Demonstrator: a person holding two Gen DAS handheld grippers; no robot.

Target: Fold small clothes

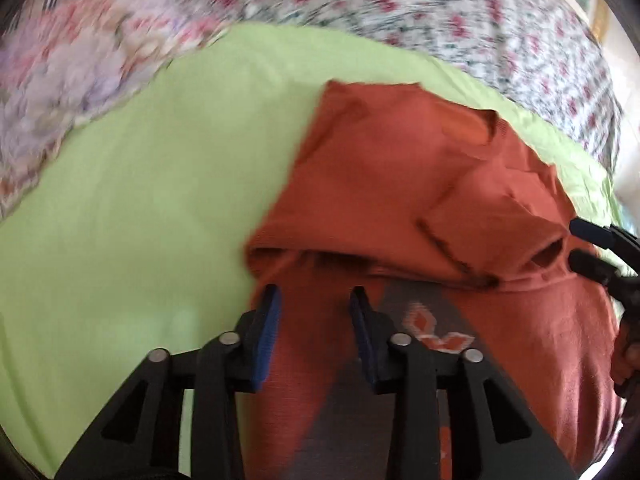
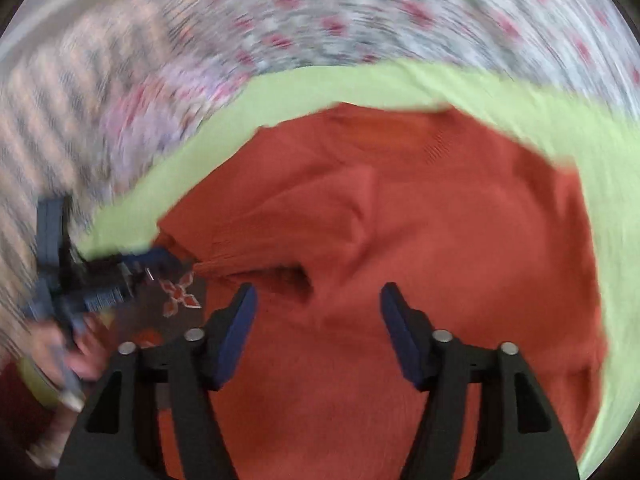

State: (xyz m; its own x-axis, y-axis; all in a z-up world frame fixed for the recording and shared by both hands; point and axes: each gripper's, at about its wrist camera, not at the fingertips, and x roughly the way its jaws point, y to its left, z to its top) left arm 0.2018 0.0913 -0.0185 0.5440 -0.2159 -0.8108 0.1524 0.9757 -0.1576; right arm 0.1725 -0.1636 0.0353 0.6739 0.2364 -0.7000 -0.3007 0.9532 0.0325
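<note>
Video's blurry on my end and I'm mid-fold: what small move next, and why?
Probably lower the left tongs onto the orange shirt and close on its near folded edge. Both the left and right tongs are open and empty, hovering over the shirt, which lies partly folded on the green sheet.

Shirt on sheet

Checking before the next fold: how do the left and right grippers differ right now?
The left gripper has a narrower gap between its fingers; the right gripper is spread wider. The left hangs over the shirt at its edge beside the green sheet; the right hangs over the shirt's middle. Both are open, holding nothing, with blue pads.
</note>
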